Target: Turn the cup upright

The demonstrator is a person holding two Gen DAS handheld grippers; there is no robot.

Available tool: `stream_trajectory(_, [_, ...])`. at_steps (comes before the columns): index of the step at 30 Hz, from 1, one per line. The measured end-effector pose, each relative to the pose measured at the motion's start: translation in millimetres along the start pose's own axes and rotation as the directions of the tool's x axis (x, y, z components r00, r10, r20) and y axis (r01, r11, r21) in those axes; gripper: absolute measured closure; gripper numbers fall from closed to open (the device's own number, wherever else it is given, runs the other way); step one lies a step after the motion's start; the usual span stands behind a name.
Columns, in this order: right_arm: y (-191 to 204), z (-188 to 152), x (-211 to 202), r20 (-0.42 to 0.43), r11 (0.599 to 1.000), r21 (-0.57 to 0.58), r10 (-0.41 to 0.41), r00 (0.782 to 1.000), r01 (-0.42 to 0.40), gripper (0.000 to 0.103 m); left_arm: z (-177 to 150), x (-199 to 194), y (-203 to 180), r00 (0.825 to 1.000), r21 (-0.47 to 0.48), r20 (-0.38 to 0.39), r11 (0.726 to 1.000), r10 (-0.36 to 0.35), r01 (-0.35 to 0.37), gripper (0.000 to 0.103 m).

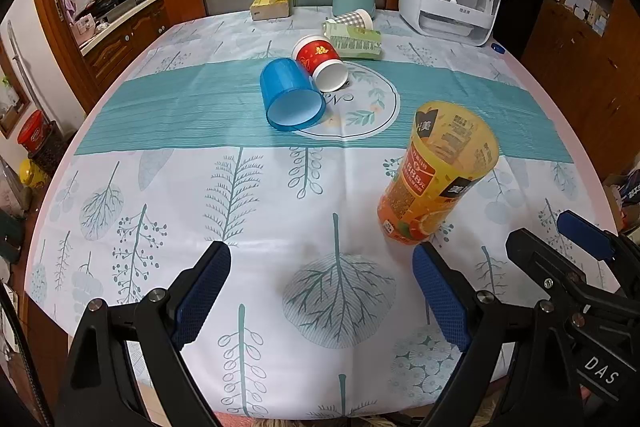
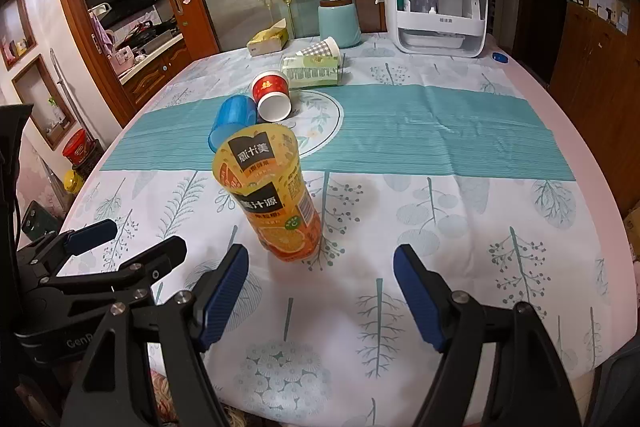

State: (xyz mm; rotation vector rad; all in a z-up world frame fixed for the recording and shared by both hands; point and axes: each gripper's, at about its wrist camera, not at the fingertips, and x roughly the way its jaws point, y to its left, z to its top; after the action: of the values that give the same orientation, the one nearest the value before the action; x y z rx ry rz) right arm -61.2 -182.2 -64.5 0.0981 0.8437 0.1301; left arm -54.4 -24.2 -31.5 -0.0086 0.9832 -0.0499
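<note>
Table edge, L: tablecloth (image 1: 168, 187) drops off w/ wooden cabinets just past it; red tub (image 1: 31, 135) on the floor side, beyond the rim.
Left gripper (image 1: 322, 291): jaws spread wide, nothing between the blue pads, low over the near part of the cloth. Bare patterned cloth under & ahead of it up to the teal band.
Blue cup (image 1: 290, 94): on its side on the teal band, mouth toward cam, touching the red cup's side. Open cloth to its L out to the table edge.
Red cup (image 1: 320, 62): on its side, white mouth facing near-right, just behind/right of the blue one.
Green carton (image 1: 354, 41): lying flat behind the red cup; checked paper cup (image 1: 354, 19) on its side right behind it.
Orange cup (image 2: 276, 195): juice-label plastic cup, standing mouth up on the white part of the cloth, near side of the teal band, apart from the other cups. Just ahead of the right gripper's L finger, not between the pads.
Right gripper (image 2: 322, 293): jaws wide, holding nothing, beside the left gripper w/ a small gap.
Room, R: cloth from the orange cup to the R edge is bare in right wrist view.
Far R corner: white appliance (image 2: 436, 15) w/ cloth draped on top, near the back edge; small blue object (image 2: 500, 57) by the rim.
</note>
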Motion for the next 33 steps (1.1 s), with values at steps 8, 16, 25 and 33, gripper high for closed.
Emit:
stream_trajectory(8, [-0.1, -0.3, 1.7, -0.002, 1.0, 0.002, 0.003, 1.0, -0.003, 0.027, -1.3, 2.5, 2.3, 1.0, -0.001, 0.001, 1.0, 0.002, -0.002, 0.012])
stream_trajectory(16, [0.2, -0.9, 2.5, -0.002, 1.0, 0.003, 0.003, 1.0, -0.003, 0.027, -3.0, 2.7, 1.6, 1.0, 0.001, 0.003, 1.0, 0.01, -0.01, 0.012])
stream_trajectory(25, [0.0, -0.7, 2.5, -0.002, 1.0, 0.0, 0.004, 1.0, -0.004, 0.027, -2.7, -1.1, 0.3, 1.0, 0.007, 0.005, 1.0, 0.022, -0.022, 0.012])
stream_trajectory(33, [1.3, 0.3, 3.4, -0.006, 1.0, -0.001, 0.005, 1.0, -0.005, 0.027, -1.8, -0.7, 1.2, 1.0, 0.003, -0.009, 1.0, 0.027, -0.026, 0.012])
